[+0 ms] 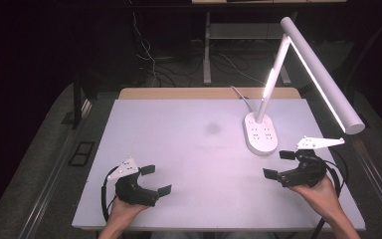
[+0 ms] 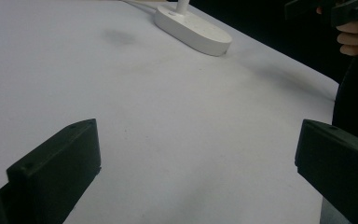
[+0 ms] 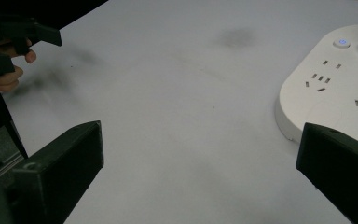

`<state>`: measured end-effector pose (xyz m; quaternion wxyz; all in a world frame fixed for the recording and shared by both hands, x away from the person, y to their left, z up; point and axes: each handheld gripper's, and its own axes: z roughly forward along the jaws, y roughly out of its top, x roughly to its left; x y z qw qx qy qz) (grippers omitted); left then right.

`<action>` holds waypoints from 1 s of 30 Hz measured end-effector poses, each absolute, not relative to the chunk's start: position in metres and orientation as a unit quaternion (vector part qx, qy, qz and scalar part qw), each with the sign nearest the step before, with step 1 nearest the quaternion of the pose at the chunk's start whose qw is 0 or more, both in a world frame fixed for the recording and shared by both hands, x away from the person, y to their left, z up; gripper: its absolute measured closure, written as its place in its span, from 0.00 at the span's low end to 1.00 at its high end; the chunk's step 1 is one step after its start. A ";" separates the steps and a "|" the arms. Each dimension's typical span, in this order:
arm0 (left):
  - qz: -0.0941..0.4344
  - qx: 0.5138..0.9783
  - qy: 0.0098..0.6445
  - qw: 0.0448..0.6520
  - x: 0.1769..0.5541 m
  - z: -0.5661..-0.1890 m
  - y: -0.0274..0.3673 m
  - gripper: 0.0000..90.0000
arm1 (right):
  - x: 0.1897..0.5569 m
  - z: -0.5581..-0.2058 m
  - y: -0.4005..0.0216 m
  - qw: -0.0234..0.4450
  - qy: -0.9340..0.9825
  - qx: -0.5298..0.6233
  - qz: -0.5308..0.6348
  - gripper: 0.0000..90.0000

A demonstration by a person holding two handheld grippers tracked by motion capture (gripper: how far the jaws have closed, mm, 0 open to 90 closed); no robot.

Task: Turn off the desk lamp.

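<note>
My left gripper [image 1: 155, 179] rests low over the white table [image 1: 179, 144] near its front left corner, jaws spread wide with nothing between them [image 2: 196, 172]. My right gripper [image 1: 278, 164] hovers at the front right, also open and empty [image 3: 200, 172], just in front of the lamp base. A white desk lamp stands at the right; its oval base [image 1: 260, 133] carries power sockets and a small lit button [image 3: 340, 43]. From the left gripper view the lamp base [image 2: 193, 29] lies far ahead, and the other hand's gripper [image 2: 331, 10] shows at top right.
The lamp's lit bar [image 1: 323, 79] slants over the table's right side above my right gripper. Its cable [image 1: 241, 97] runs off the back edge. A faint dark smudge [image 1: 212, 128] marks the table's middle. Dark floor and cables lie beyond.
</note>
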<state>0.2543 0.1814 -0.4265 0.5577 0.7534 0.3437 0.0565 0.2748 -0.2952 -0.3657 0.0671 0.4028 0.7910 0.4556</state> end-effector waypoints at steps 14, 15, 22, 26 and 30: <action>0.057 0.753 0.344 0.559 0.255 -0.427 0.183 0.00 | 0.295 -0.351 -0.300 0.077 0.790 0.401 0.457 0.01; 0.057 0.753 0.344 0.559 0.255 -0.427 0.183 0.00 | 0.299 -0.350 -0.300 0.079 0.790 0.402 0.455 0.01; 0.057 0.752 0.344 0.559 0.255 -0.427 0.183 0.00 | 0.308 -0.348 -0.300 0.078 0.795 0.402 0.448 0.01; 0.057 0.752 0.345 0.559 0.255 -0.427 0.183 0.00 | 0.318 -0.349 -0.303 0.075 0.795 0.407 0.444 0.01; 0.057 0.752 0.344 0.559 0.255 -0.427 0.183 0.00 | 0.329 -0.353 -0.307 0.075 0.795 0.409 0.440 0.01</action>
